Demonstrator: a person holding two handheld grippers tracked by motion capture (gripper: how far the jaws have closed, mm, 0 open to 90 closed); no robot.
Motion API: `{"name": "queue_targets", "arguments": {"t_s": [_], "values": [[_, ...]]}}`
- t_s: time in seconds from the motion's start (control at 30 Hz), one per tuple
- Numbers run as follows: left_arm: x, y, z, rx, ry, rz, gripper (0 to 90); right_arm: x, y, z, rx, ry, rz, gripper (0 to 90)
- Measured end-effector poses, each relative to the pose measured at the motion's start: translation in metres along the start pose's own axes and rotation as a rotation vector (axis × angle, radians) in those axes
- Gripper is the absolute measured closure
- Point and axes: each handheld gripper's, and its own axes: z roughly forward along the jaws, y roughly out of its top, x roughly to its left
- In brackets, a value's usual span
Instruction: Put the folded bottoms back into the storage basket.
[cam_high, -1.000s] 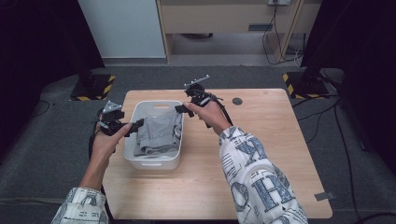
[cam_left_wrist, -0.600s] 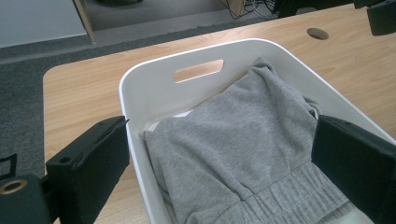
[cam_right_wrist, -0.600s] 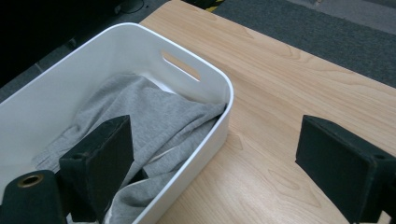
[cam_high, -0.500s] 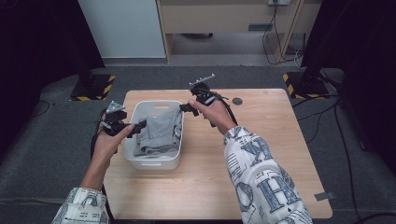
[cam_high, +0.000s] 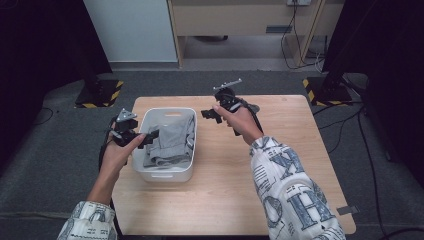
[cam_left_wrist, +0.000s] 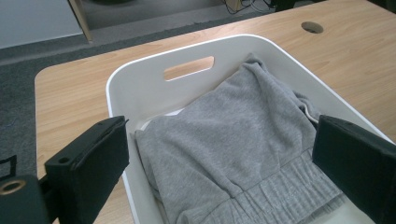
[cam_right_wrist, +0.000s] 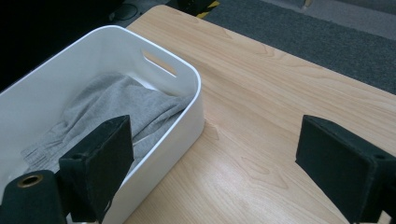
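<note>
Two hand-held grippers gaping | left (cam_high: 150, 134) over bin (cam_high: 190, 150) rim | right (cam_high: 207, 114) above bare table (cam_high: 280, 130)

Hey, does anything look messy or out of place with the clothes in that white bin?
Nothing stands out. The grey garment lies loosely folded inside the white bin, nothing hanging over its rim. Both the left gripper and right gripper are open, holding nothing.

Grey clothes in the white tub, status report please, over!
Both hand-held grippers open, empty: left, right. Grey clothes folded in white tub. Nothing in the way.
</note>
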Motion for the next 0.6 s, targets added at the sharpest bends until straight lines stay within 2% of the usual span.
{"name": "queue_targets", "arguments": {"t_s": [0.13,0.3,0.43,0.6], "values": [[-0.002,-0.002,-0.001,-0.002,-0.001,0.004,3.0,-0.005,-0.005,-0.007,0.0,0.0,-0.019,10.8],[-0.005,-0.004,-0.002,0.002,0.004,0.011,3.0,-0.015,-0.009,-0.014,-0.014,-0.008,-0.008,11.9],[-0.009,-0.006,-0.004,-0.002,0.01,0.015,3.2,-0.022,-0.013,-0.02,-0.032,0.007,-0.004,11.9],[-0.013,-0.005,-0.009,-0.018,0.015,0.021,3.2,-0.023,-0.022,-0.027,-0.038,0.009,-0.017,12.6]]}}
